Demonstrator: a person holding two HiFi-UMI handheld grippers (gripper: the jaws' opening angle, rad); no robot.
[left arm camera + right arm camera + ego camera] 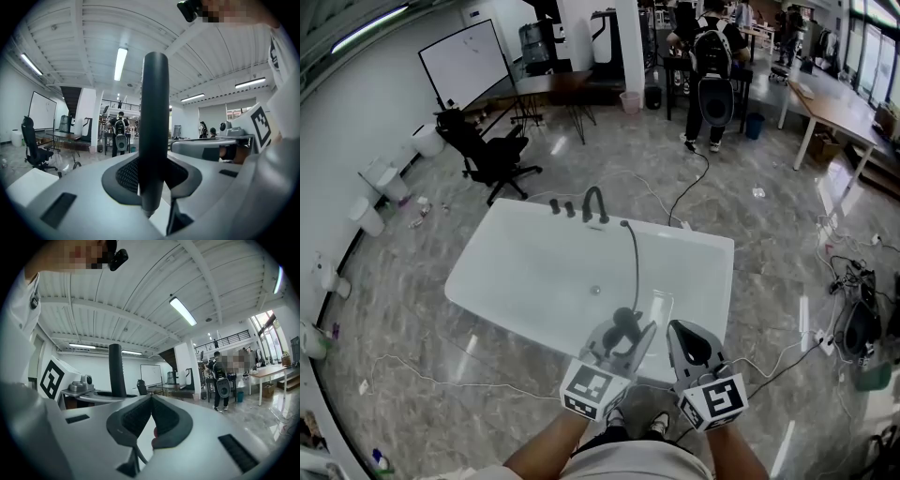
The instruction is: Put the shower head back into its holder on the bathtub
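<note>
1. The left hand-held gripper (pixel 628 336) holds the dark shower head (pixel 625 322) by its handle, upright between the pads. It is at the lower centre of the head view, over the near rim of the bathtub (pixel 516 281).
2. The right hand-held gripper (pixel 682 337) is fully closed and empty, just beside it on the right.
3. I cannot make out the holder surely. It is probably near the faucet (pixel 595 202) at the far rim, where the hose (pixel 636 267) starts.
4. To do this well, carry the head across the tub with a firm grip, do not twist the hose, and lower the handle straight.
5. The faucet and the knobs (pixel 570 210) stand close to that place. The office chair (pixel 492 155) is well apart.
</note>
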